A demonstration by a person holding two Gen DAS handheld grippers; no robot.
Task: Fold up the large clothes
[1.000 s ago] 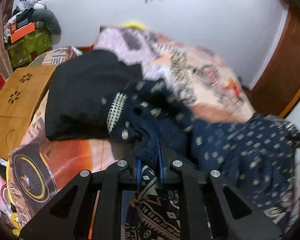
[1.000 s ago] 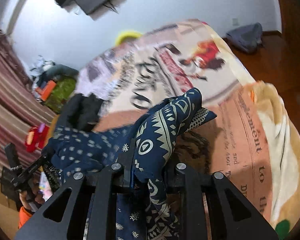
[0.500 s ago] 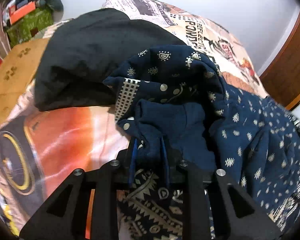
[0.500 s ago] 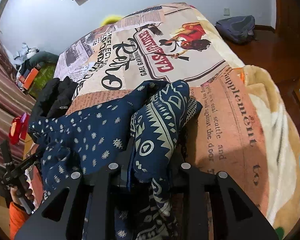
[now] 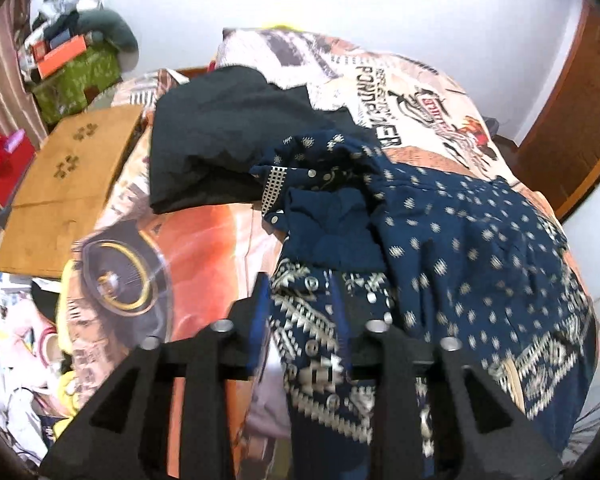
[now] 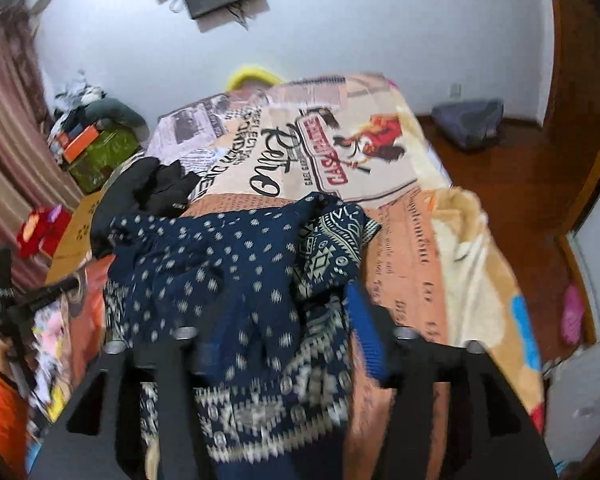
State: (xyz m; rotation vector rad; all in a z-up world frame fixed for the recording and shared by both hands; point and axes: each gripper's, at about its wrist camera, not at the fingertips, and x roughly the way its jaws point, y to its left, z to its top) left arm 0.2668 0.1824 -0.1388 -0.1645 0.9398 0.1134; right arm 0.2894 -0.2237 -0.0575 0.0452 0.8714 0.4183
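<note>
A navy garment (image 5: 452, 248) with white dots and a patterned border lies bunched on the bed. My left gripper (image 5: 298, 286) hovers just above its near border. Its jaws are opening, and the cloth lies slack under the gap, untouched by the blue pads (image 5: 260, 312). In the right wrist view the same garment (image 6: 220, 256) spreads across the bed's near half. My right gripper (image 6: 290, 296) is over it, jaws opening, with cloth beneath the gap but not pinched. The left gripper (image 6: 16, 300) also shows at the far left, held by a hand with an orange sleeve.
A black garment (image 5: 228, 136) lies behind the navy one. A wooden lap table (image 5: 68, 184) rests at the bed's left edge, and a green box (image 5: 80, 80) with clutter stands beyond it. The printed blanket (image 6: 412, 248) is bare on the right. A grey bag (image 6: 468, 120) sits on the floor.
Both grippers were shut on folds of the navy garment. They have let go and drawn back and up, and the cloth now lies slack on the bed.
</note>
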